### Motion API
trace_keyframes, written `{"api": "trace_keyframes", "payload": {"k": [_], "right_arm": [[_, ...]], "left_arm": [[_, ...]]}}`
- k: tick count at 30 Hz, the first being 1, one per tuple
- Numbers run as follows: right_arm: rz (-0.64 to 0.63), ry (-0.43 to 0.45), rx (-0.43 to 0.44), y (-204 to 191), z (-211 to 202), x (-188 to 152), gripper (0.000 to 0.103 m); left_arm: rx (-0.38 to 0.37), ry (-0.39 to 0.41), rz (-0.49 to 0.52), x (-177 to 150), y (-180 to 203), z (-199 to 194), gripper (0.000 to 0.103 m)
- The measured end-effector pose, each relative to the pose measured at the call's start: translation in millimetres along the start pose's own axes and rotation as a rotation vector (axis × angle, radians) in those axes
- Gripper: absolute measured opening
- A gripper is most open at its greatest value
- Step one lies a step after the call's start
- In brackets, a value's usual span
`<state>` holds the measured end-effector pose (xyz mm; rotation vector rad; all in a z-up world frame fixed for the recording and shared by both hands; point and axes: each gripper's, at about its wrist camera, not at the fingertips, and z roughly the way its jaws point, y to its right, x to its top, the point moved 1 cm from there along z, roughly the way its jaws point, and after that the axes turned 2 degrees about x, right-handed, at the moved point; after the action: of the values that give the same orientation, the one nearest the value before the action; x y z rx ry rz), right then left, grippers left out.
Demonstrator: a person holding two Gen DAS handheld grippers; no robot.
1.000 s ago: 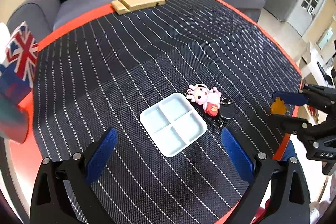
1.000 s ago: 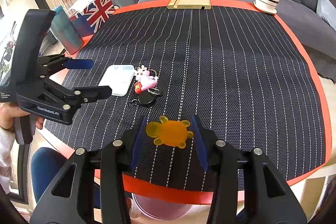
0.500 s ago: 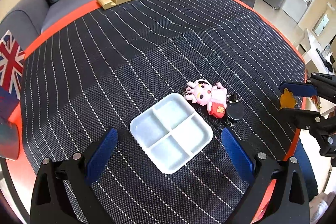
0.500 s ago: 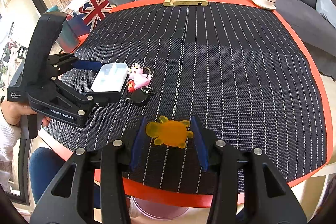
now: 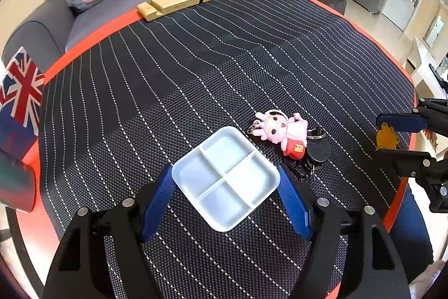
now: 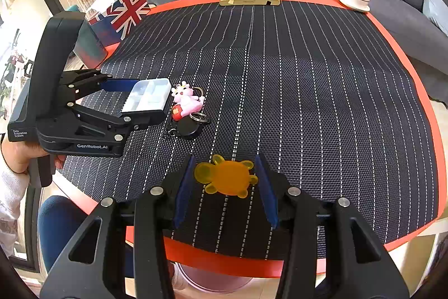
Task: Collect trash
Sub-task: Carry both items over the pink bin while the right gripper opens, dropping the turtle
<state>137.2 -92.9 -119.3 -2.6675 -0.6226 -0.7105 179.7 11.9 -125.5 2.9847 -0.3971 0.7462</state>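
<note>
Two pairs of tongs are at work, and each has its own piece. Our left tongs (image 5: 225, 188) sit with their blue pads against opposite corners of the white divided tray (image 5: 226, 178), one at nine o'clock and one at three o'clock of it, so we judge them to be pinching it, though how firm the pinch is we cannot tell. The tray lies on the worktop (image 5: 224, 69), or barely above it, near the edge closest to us. Our right tongs (image 6: 226, 181) pinch the orange turtle (image 6: 226, 176), carried above the mat near the six o'clock edge.

To do this well, we judge the tray is the delicate part. Held corner to corner, it can twist out, so we would squeeze evenly and lift it level. Just beside it at two o'clock lies the pink keychain (image 5: 282, 131) with its black fob (image 5: 317, 149). We would raise the tray straight up rather than slide it, so nothing snags the rings.

A pinkish round rim (image 6: 215, 285) shows below the worktop edge in the right wrist view. It may be a bin, and if so, the turtle should go there.
</note>
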Motion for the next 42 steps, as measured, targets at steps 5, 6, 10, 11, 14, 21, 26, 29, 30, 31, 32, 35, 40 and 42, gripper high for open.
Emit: {"api": "trace_keyframes", "payload": {"k": [5, 6, 10, 11, 14, 21, 26, 29, 30, 31, 32, 35, 40, 42], "right_arm": [[-0.008, 0.006, -0.003, -0.3, -4.6, 1.0, 0.044], [-0.010, 0.008, -0.004, -0.2, -5.8, 1.3, 0.044], [-0.024, 0.015, -0.005, -2.8, -11.9, 2.6, 0.044], [-0.030, 0.018, -0.004, -4.2, -14.4, 2.7, 0.044], [-0.041, 0.027, -0.003, -6.5, -21.9, 2.1, 0.044], [-0.095, 0.048, -0.004, -17.9, -46.1, -8.9, 0.044], [-0.126, 0.065, -0.003, -24.5, -64.5, -20.3, 0.044], [-0.142, 0.075, 0.003, -28.3, -75.2, -27.4, 0.044], [-0.150, 0.078, 0.007, -30.2, -79.9, -31.0, 0.044], [-0.159, 0.079, 0.012, -32.3, -84.0, -34.7, 0.044], [-0.169, 0.080, 0.014, -34.6, -87.7, -38.6, 0.044], [-0.190, 0.079, 0.024, -39.9, -96.8, -49.3, 0.044], [-0.209, 0.078, 0.035, -44.9, -108.4, -66.3, 0.044], [-0.212, 0.074, 0.048, -46.7, -111.6, -73.7, 0.044]], "left_arm": [[-0.004, 0.018, -0.035, -2.6, -2.5, -9.4, 0.071], [-0.005, 0.023, -0.041, -2.9, -2.6, -12.0, 0.071], [-0.012, 0.045, -0.066, -6.8, -0.1, -27.1, 0.071], [-0.015, 0.051, -0.070, -7.8, 1.3, -31.1, 0.071], [-0.032, 0.075, -0.074, -12.4, 8.8, -46.8, 0.071], [-0.046, 0.128, -0.076, -25.8, 29.6, -81.9, 0.071], [-0.055, 0.151, -0.066, -39.2, 48.0, -100.2, 0.071], [-0.056, 0.160, -0.064, -48.3, 57.0, -110.1, 0.071], [-0.058, 0.166, -0.064, -51.4, 60.2, -113.7, 0.071], [-0.057, 0.169, -0.064, -53.9, 62.5, -116.5, 0.071], [-0.058, 0.173, -0.063, -57.1, 65.7, -119.6, 0.071], [-0.063, 0.184, -0.065, -65.9, 72.5, -126.4, 0.071], [-0.072, 0.193, -0.073, -81.9, 82.9, -134.2, 0.071], [-0.079, 0.192, -0.078, -88.6, 87.1, -136.6, 0.071]]}}
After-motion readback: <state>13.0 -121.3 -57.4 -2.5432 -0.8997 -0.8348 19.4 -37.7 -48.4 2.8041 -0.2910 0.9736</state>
